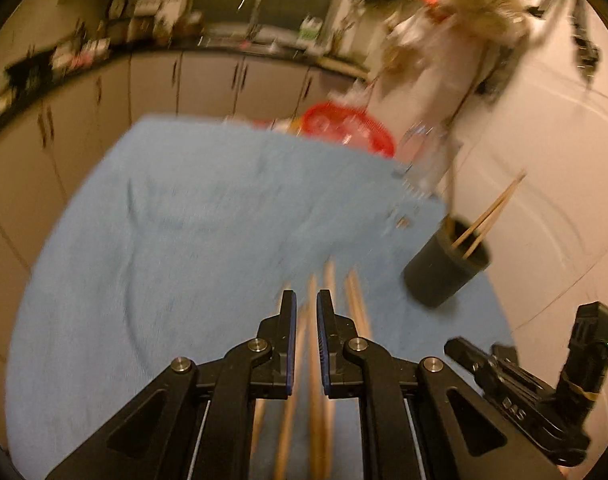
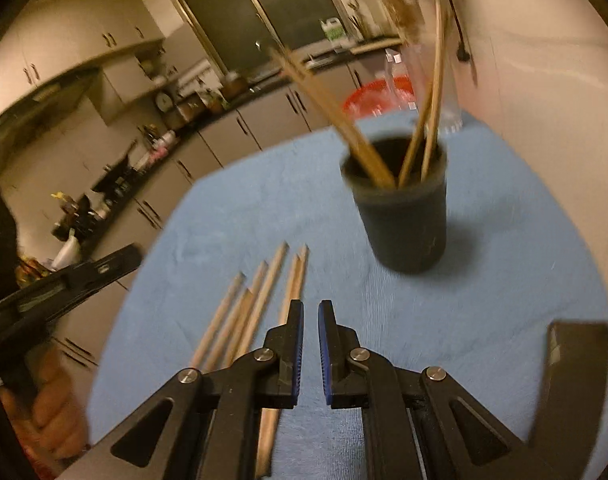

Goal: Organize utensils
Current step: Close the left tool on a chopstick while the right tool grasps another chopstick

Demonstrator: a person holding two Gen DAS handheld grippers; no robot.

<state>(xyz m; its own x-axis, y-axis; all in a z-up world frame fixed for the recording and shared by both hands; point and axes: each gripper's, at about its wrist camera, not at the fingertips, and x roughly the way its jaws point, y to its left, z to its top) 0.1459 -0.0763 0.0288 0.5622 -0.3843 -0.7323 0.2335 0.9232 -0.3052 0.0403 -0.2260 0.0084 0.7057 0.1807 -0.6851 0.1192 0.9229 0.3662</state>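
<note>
Several wooden chopsticks (image 2: 259,300) lie side by side on a blue cloth (image 2: 504,280); in the left wrist view they (image 1: 328,320) run under and between my fingers. A dark round cup (image 2: 402,208) stands upright on the cloth and holds several chopsticks (image 2: 432,120); it also shows at the right in the left wrist view (image 1: 444,272). My left gripper (image 1: 306,300) is narrowly open above the loose chopsticks, gripping nothing. My right gripper (image 2: 310,308) is narrowly open and empty, just right of the loose chopsticks and in front of the cup.
A red round basin (image 1: 348,128) and a clear glass (image 1: 420,148) stand at the table's far edge. Kitchen cabinets (image 1: 207,80) and a cluttered counter lie beyond. The other gripper (image 1: 536,384) is at lower right. A dark flat object (image 2: 572,380) lies on the cloth.
</note>
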